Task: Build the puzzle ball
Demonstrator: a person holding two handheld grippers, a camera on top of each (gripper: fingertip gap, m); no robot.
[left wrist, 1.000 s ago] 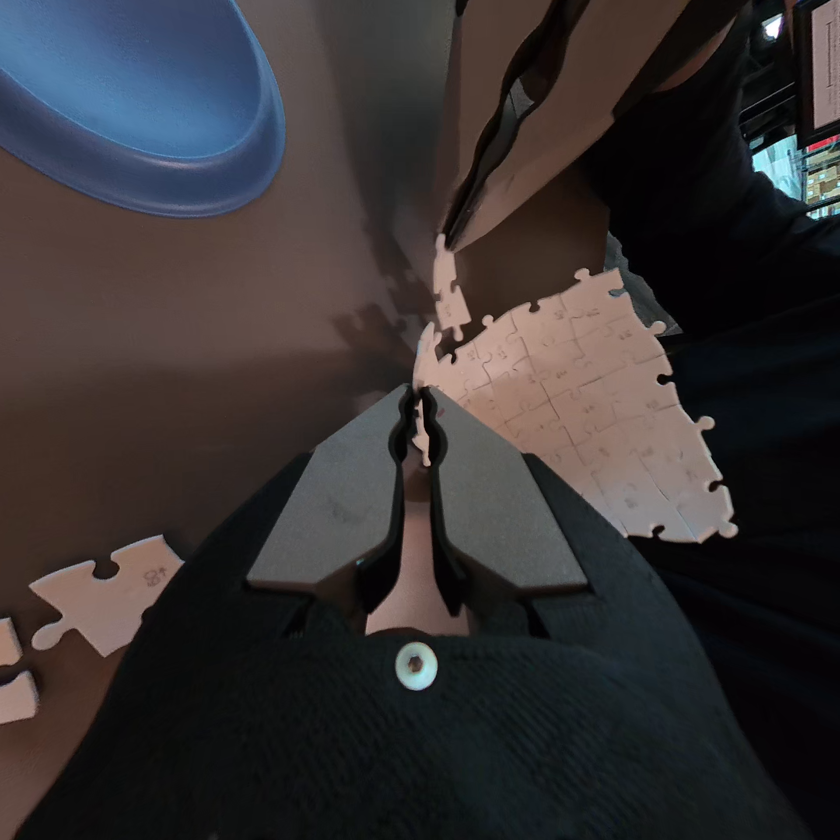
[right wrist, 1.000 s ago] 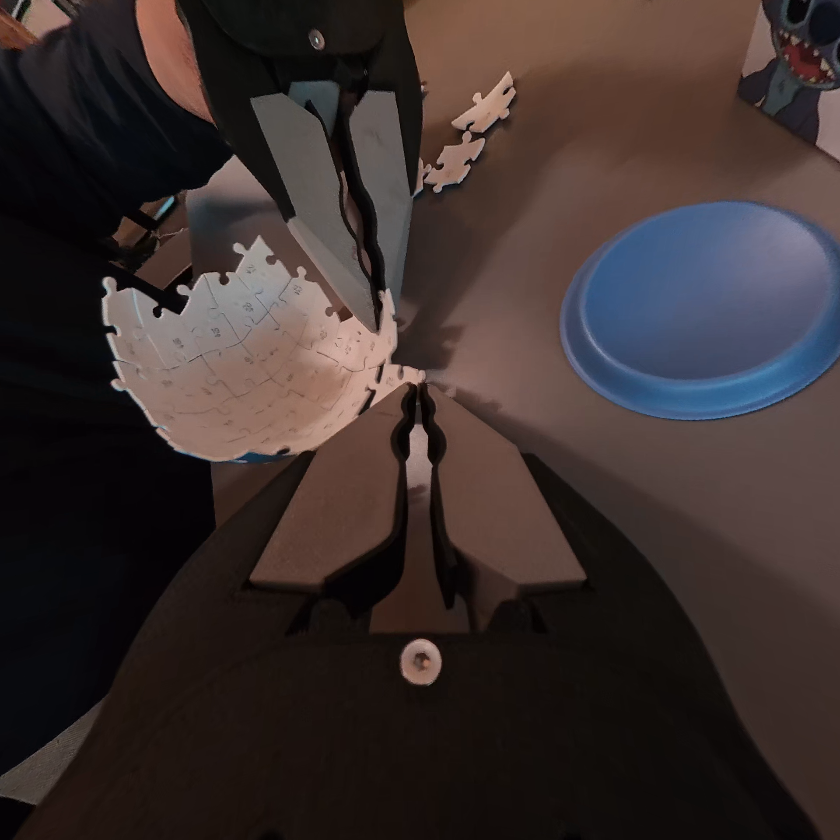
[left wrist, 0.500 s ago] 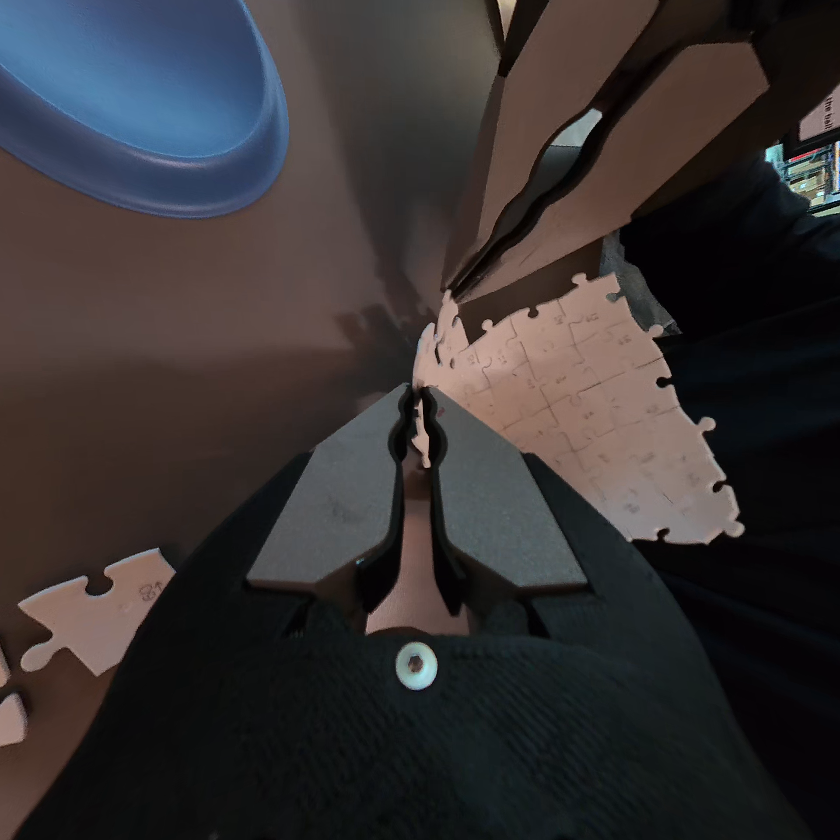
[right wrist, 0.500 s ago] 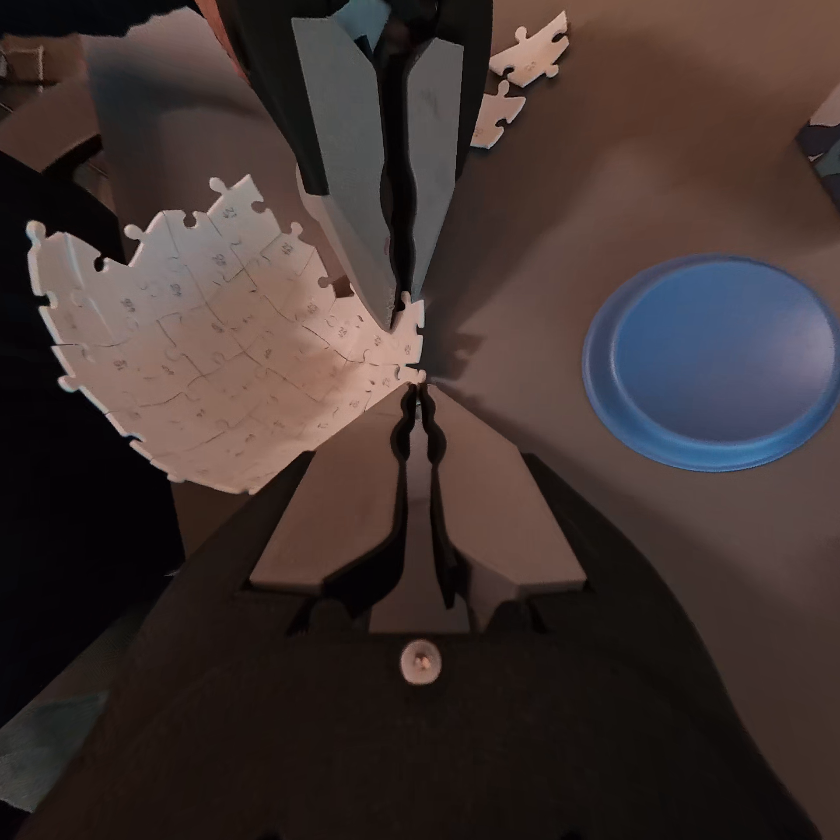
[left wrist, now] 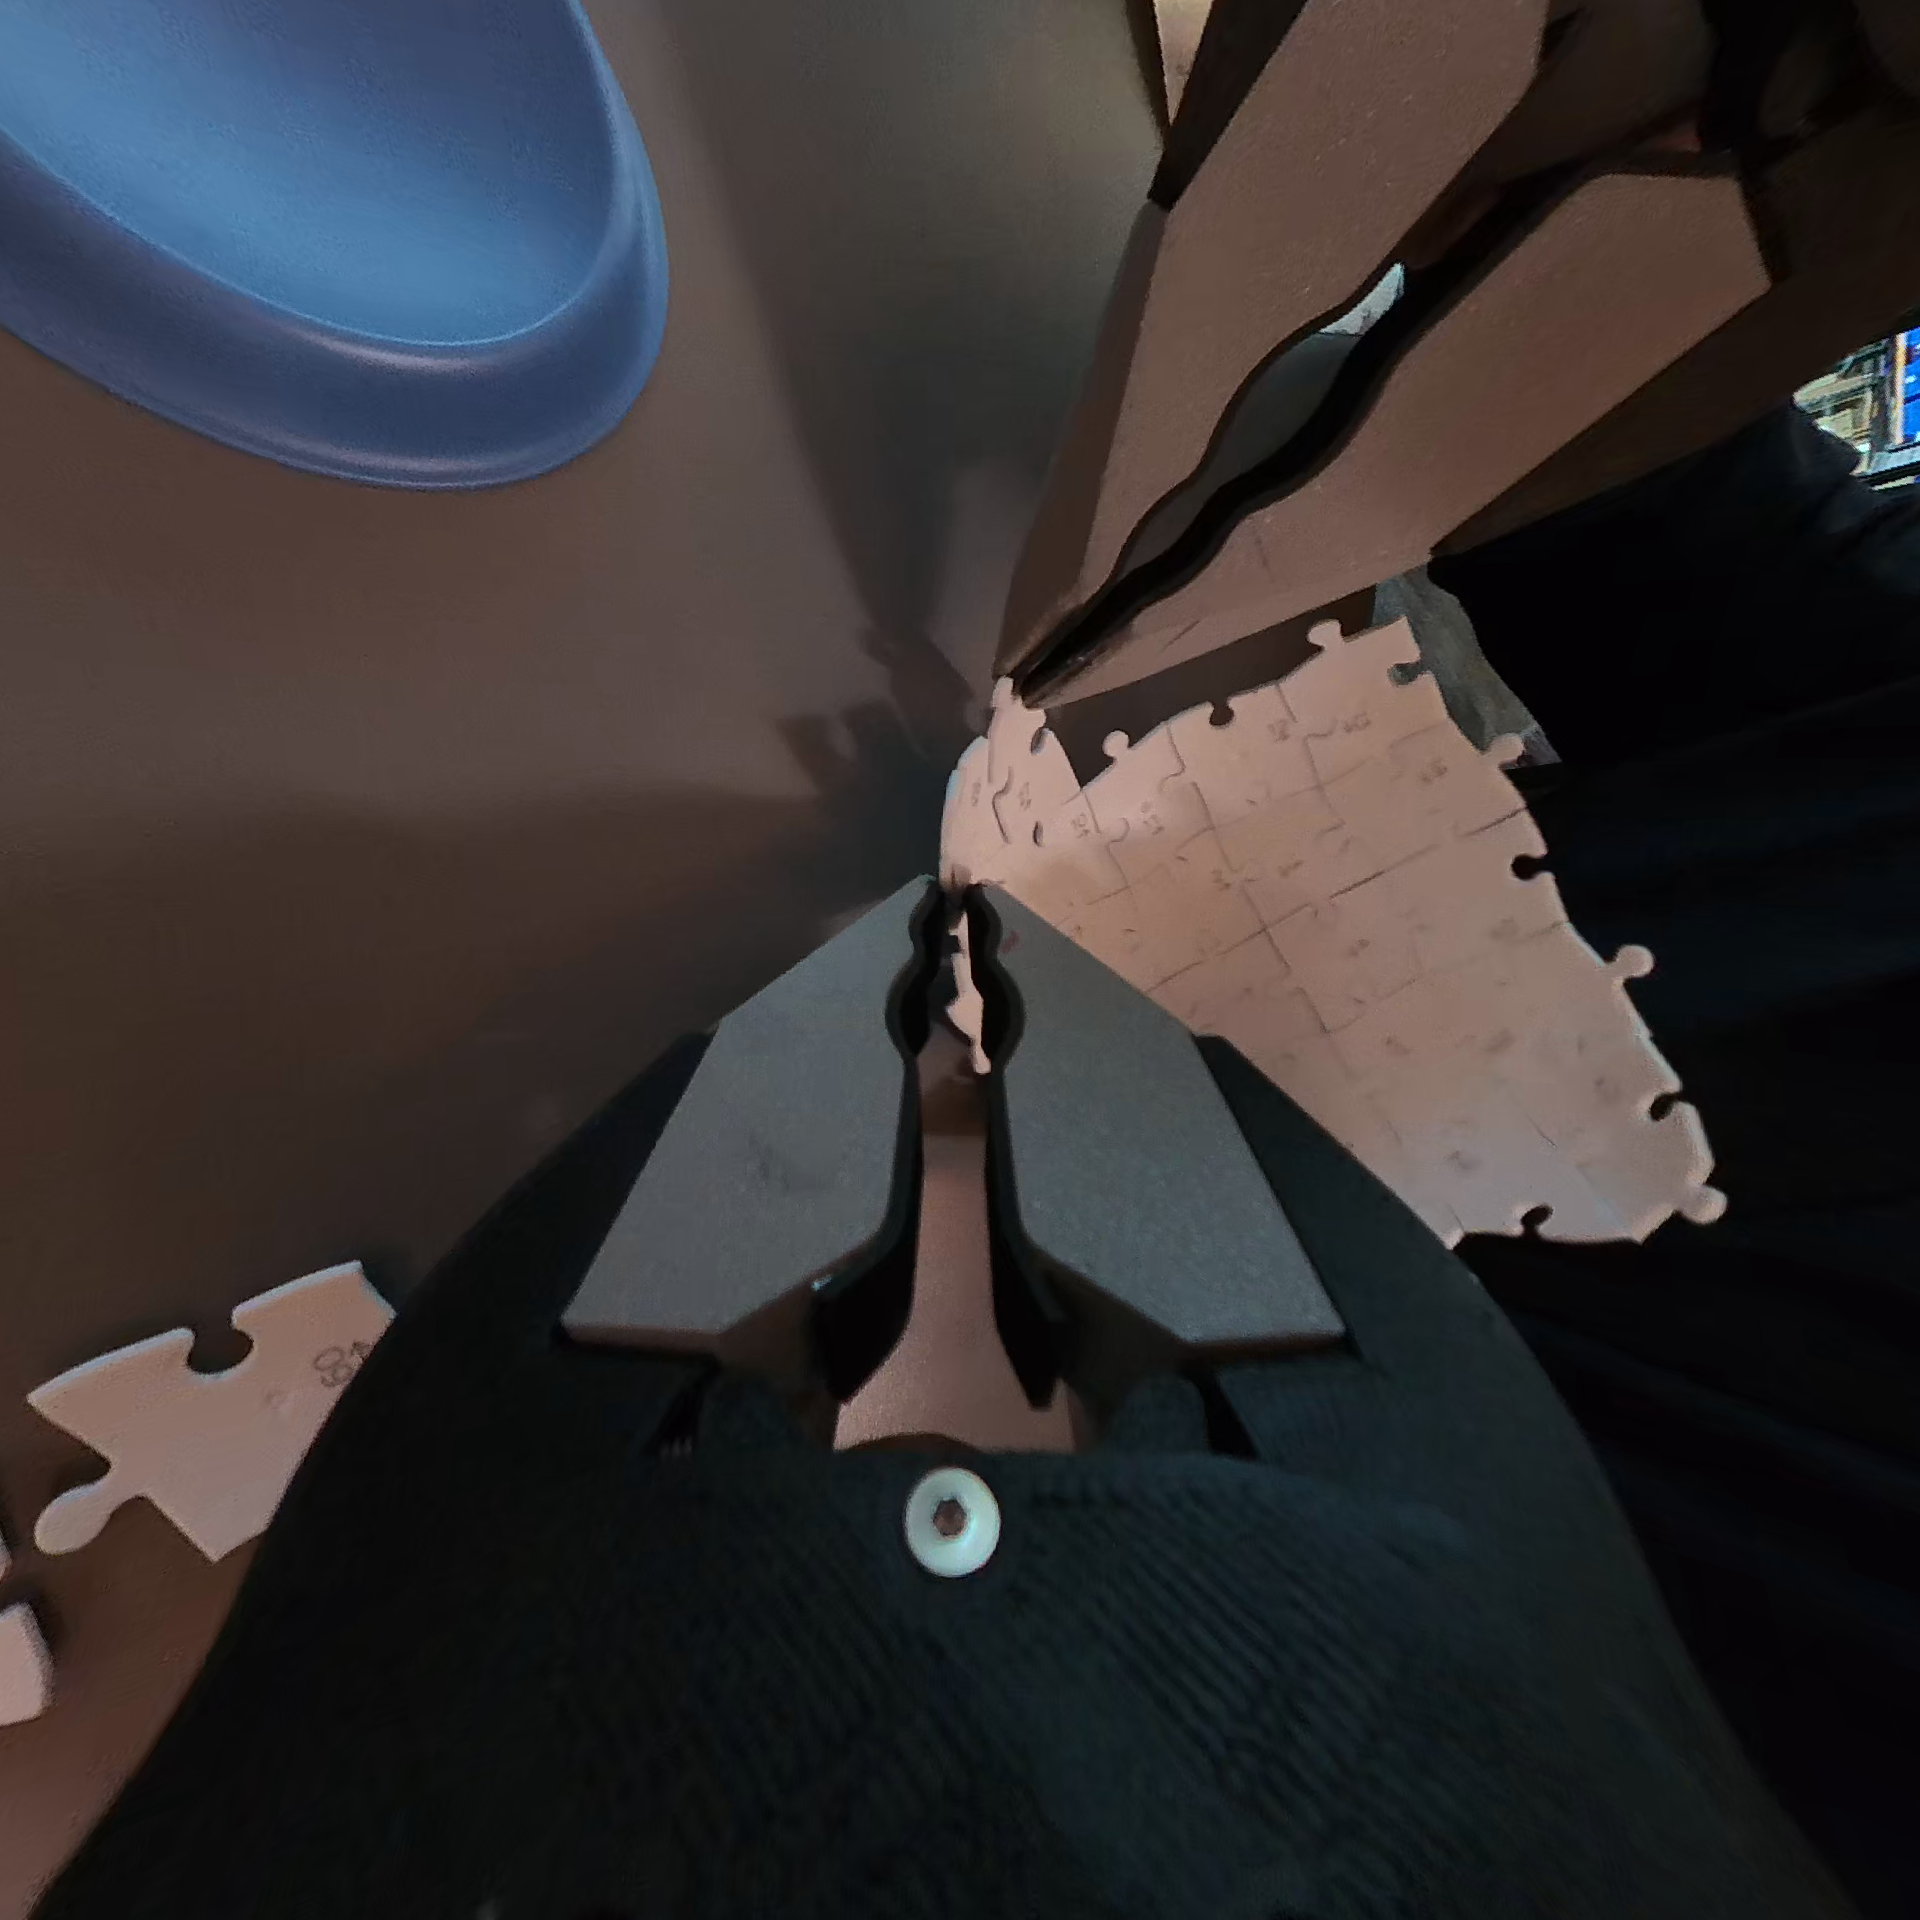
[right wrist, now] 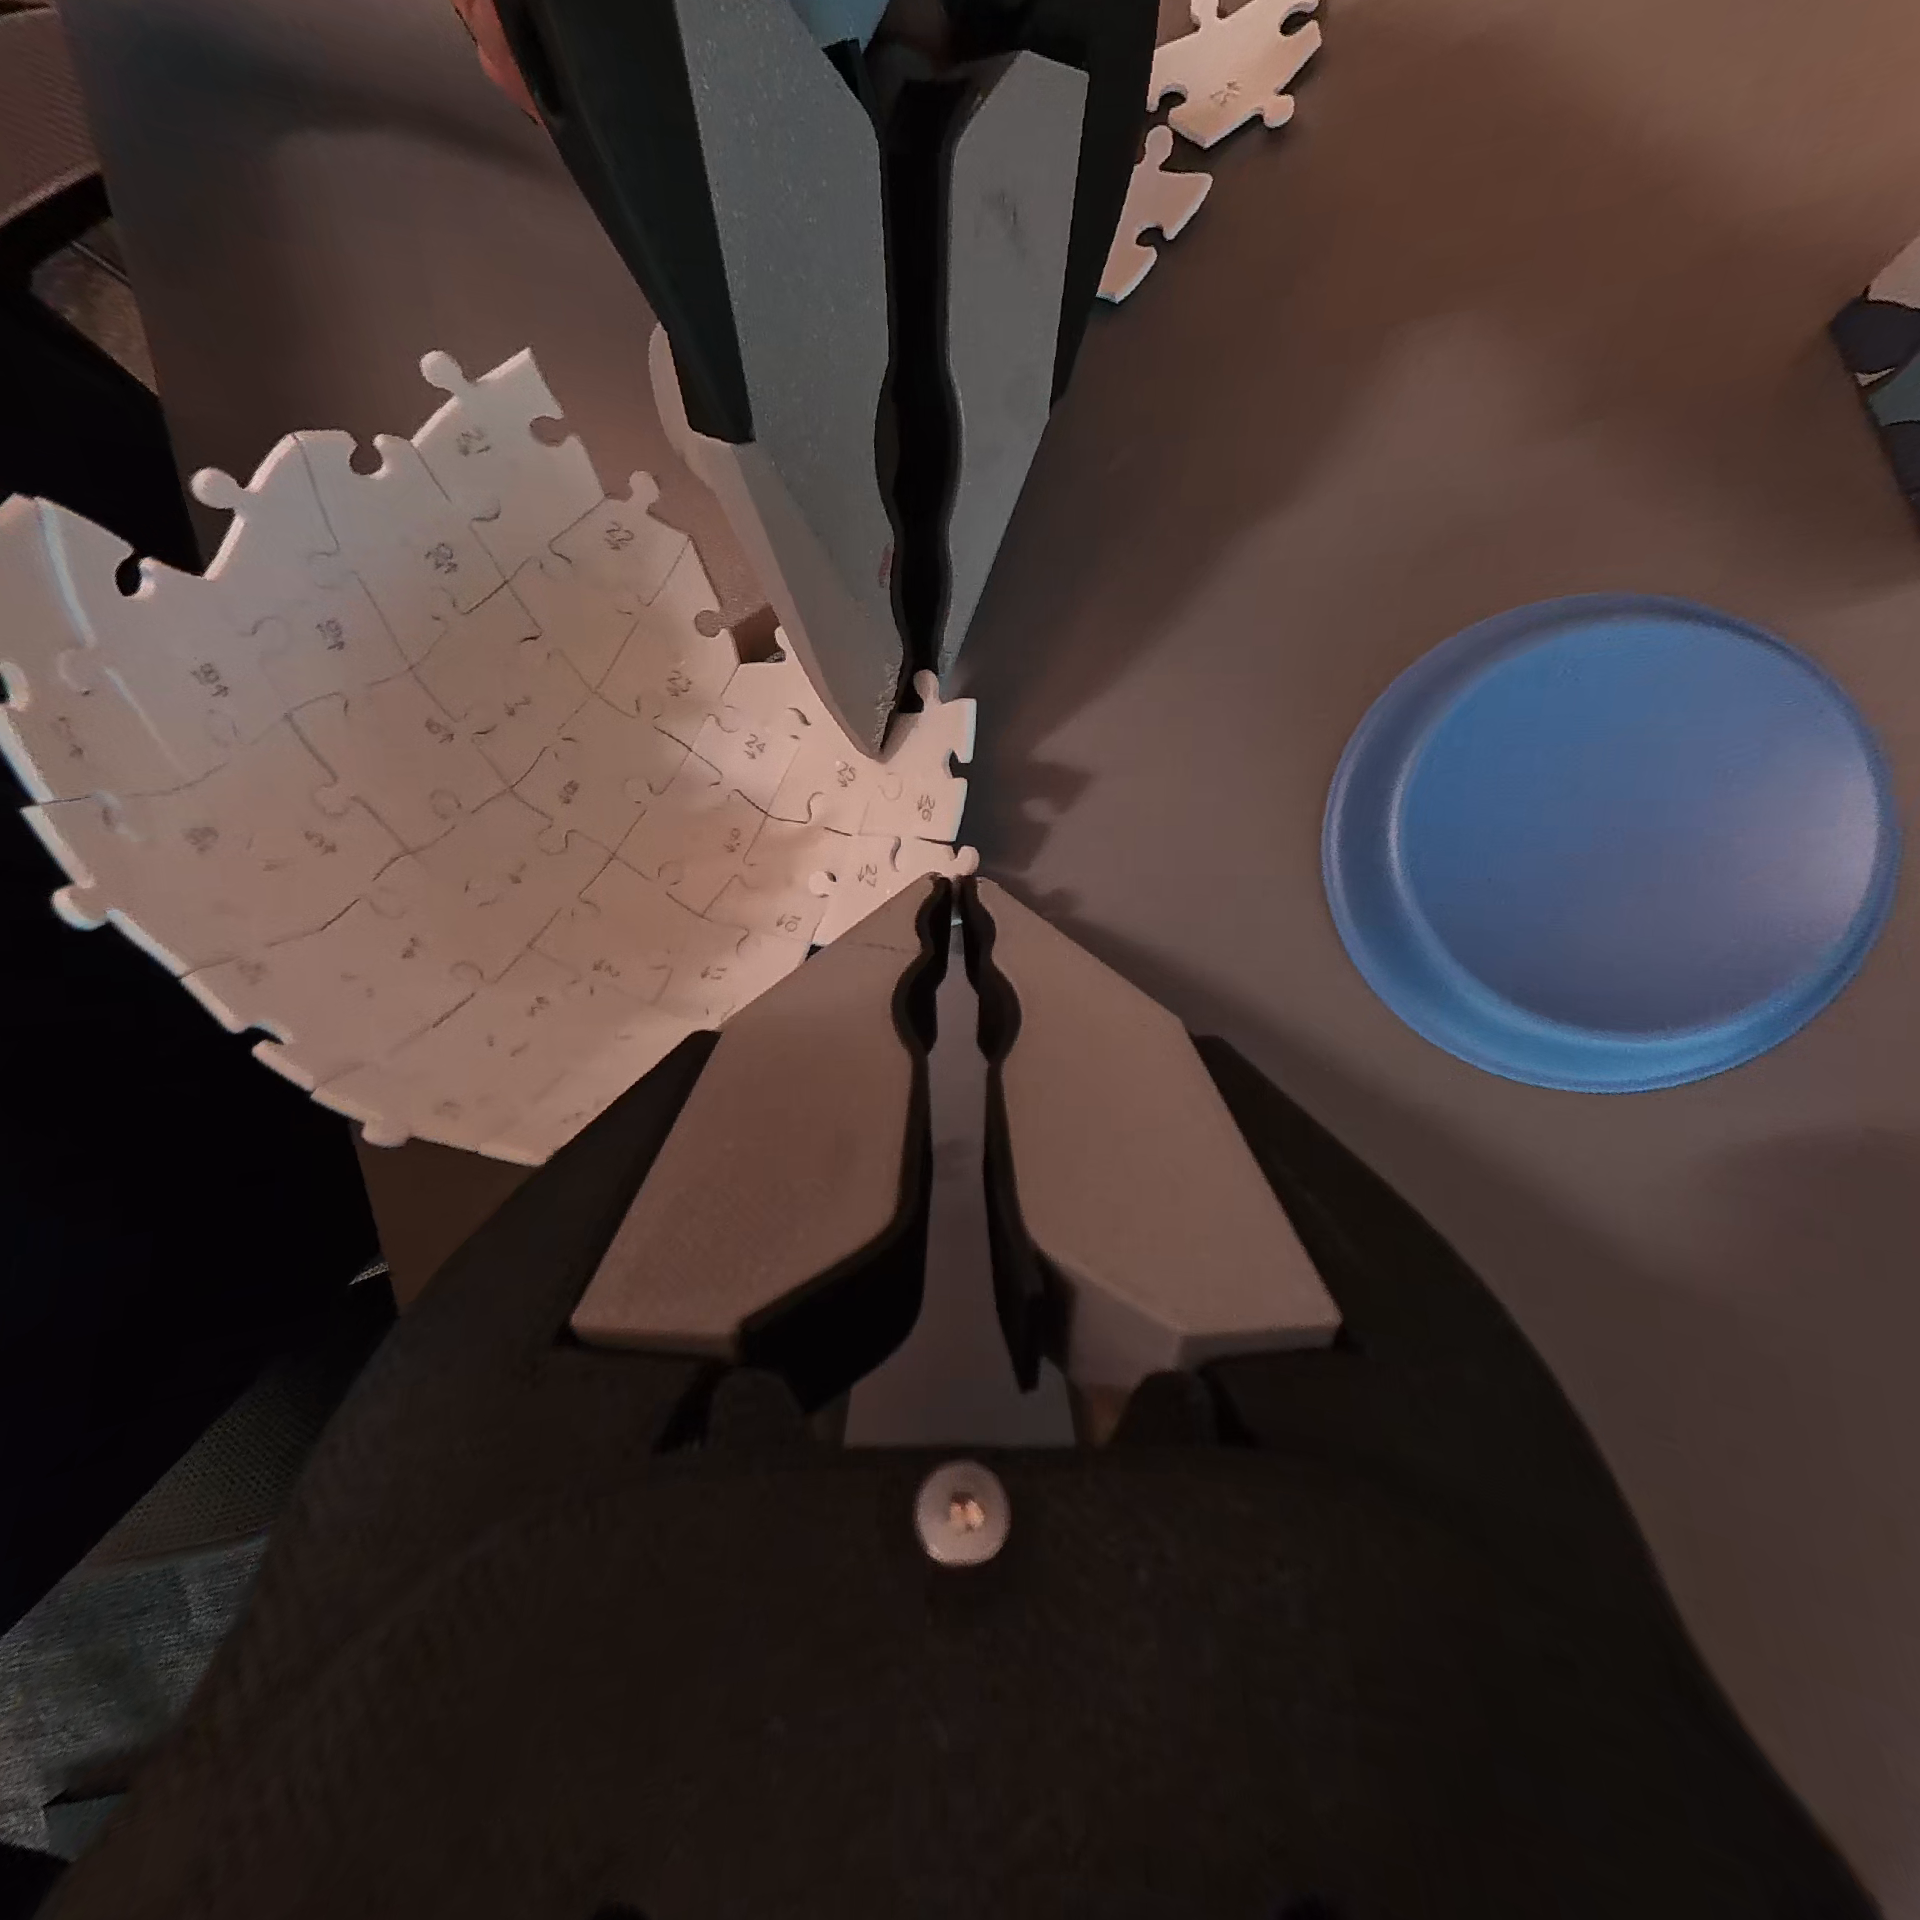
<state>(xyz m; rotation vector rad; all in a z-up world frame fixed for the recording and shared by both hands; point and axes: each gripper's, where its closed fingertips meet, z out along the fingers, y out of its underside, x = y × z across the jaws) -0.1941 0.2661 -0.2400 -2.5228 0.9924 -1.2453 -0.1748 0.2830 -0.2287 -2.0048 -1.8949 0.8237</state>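
Brown table (right wrist: 1455, 436), blue dish (right wrist: 1605, 847) to the right. The curved puzzle shell (right wrist: 416, 831) hangs above it. Left tool (left wrist: 954, 899) pinches its rim; right tool (right wrist: 954, 888), narrowed at the adjoining edge piece (right wrist: 930, 774), presses from opposite; grip unconfirmed.

Blue dish (left wrist: 312, 260) cropped by frame edge; loose puzzle piece (left wrist: 197, 1423) partly behind gripper body.

Partial white puzzle shell (right wrist: 436, 831), curved, numbered pieces interlocked, mid-left of right view; loose pieces (right wrist: 1236, 83) upper right.
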